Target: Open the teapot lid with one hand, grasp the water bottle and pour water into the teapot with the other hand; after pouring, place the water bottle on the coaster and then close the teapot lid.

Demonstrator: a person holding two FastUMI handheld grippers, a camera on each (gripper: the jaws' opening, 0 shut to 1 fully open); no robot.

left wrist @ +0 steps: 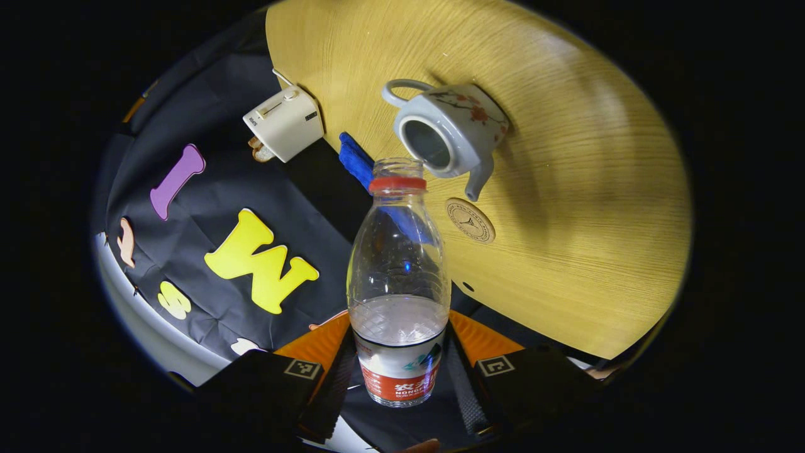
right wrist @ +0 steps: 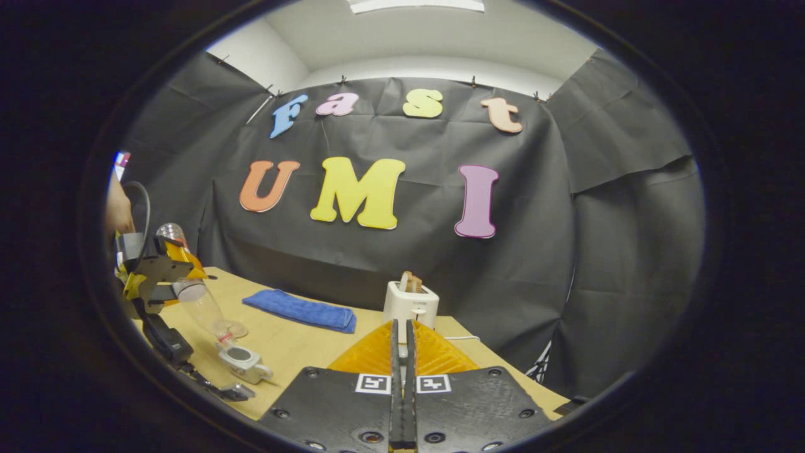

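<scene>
- Lower centre of the left gripper view: left gripper [left wrist: 400, 371] clamps the bottle [left wrist: 398, 283], tilted toward the open teapot [left wrist: 449, 129] above, ready to pour.
- Right of the bottle: coaster [left wrist: 470, 220] waits on the counter [left wrist: 597, 207].
- Bottom centre of the right gripper view: right gripper [right wrist: 400, 377] fingers pressed together, empty; lid unseen.

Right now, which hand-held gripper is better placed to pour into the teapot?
Left. The left hand-held gripper already clamps the water bottle, its mouth tipped toward the open teapot. The right hand-held gripper is shut, raised away from it.
</scene>
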